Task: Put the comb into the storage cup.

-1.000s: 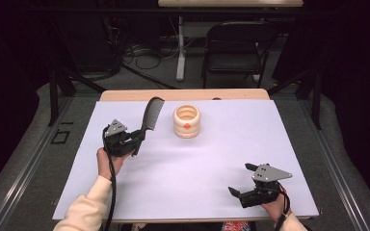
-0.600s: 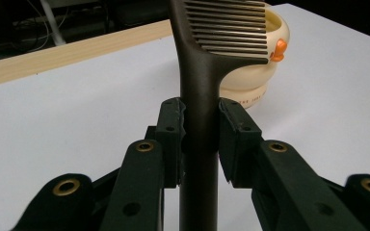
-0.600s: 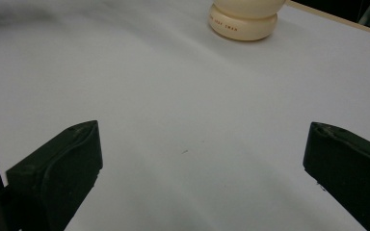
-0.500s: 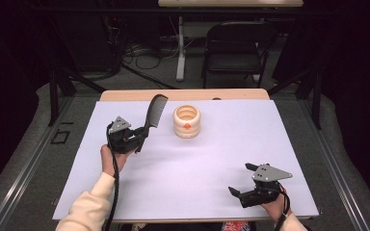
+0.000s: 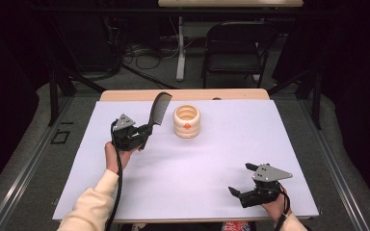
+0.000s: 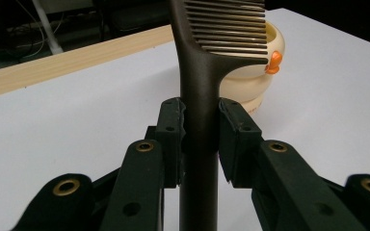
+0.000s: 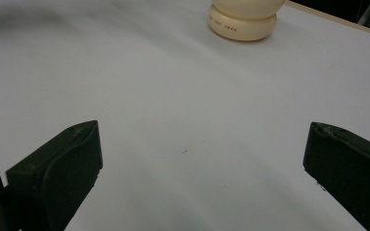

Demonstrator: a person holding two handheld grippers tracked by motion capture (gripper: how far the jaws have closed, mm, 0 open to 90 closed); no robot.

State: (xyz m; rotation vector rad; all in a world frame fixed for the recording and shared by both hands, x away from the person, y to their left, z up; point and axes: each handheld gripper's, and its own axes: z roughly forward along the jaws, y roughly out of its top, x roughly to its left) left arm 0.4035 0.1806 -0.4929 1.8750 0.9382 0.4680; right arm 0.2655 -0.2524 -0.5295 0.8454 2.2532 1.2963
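Above white table [image 5: 197, 163], comb [image 5: 158, 108] nearer cup [image 5: 186, 121]

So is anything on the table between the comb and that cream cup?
Nothing visible. The left gripper holds the comb by its handle, and only bare white table lies between it and the cream cup.

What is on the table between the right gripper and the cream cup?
Nothing lies there. In the right gripper view, bare white table cover runs from the open right gripper up to the cream cup. The high view shows the same.
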